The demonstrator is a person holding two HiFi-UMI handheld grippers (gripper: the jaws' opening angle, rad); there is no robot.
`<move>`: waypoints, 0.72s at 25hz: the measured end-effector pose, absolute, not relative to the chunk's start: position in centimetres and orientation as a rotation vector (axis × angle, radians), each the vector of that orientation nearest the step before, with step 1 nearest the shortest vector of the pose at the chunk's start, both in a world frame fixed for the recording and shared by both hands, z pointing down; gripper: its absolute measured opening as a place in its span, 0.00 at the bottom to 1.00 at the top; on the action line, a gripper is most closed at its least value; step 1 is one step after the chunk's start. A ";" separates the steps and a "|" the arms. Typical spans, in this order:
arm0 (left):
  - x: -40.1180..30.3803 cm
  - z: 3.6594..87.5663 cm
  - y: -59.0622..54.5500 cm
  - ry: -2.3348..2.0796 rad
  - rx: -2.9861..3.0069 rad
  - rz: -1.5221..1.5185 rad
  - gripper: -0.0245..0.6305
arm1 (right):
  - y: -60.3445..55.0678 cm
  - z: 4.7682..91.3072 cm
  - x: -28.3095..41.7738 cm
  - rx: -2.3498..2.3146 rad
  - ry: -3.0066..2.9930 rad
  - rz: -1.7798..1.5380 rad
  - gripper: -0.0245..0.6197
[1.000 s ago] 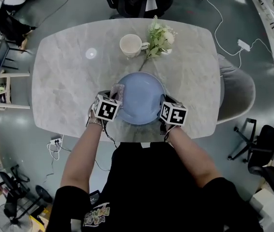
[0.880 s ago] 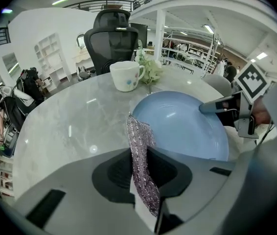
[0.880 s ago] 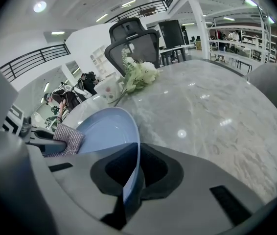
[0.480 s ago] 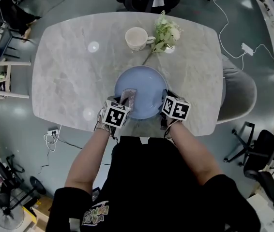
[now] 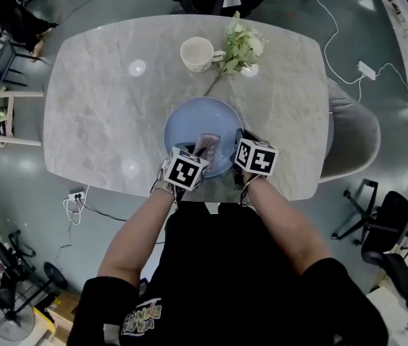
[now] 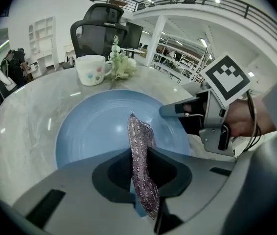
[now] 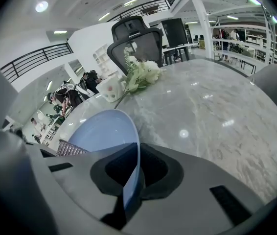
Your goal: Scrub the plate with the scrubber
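Head view: the blue plate (image 5: 189, 121) is seen near the surface's (image 5: 96, 107) front edge, its right rim clamped by the right tool (image 5: 239, 147). The scrubber (image 5: 206, 145) is pinched by the left tool (image 5: 199, 157) over the plate's near part.

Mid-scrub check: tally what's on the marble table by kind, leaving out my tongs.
plate: 1
scrubber: 1
mug: 1
flower bunch: 1
Total: 4
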State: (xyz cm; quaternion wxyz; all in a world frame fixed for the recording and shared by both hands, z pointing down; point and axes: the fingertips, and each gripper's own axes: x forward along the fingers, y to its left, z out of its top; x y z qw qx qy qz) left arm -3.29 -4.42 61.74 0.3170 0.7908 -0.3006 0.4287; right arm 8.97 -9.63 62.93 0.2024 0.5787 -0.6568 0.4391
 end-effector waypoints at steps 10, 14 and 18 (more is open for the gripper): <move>1.0 62.5 -5.7 -0.730 2.053 1.063 0.16 | -10.0 63.3 8.6 1.591 -1.857 1.243 0.10; 1.4 62.8 -6.2 -0.722 2.018 1.015 0.16 | -10.0 64.1 8.4 1.563 -1.879 1.290 0.10; 0.9 62.4 -6.9 -0.733 1.926 0.849 0.16 | -10.0 64.1 8.7 1.543 -1.887 1.309 0.10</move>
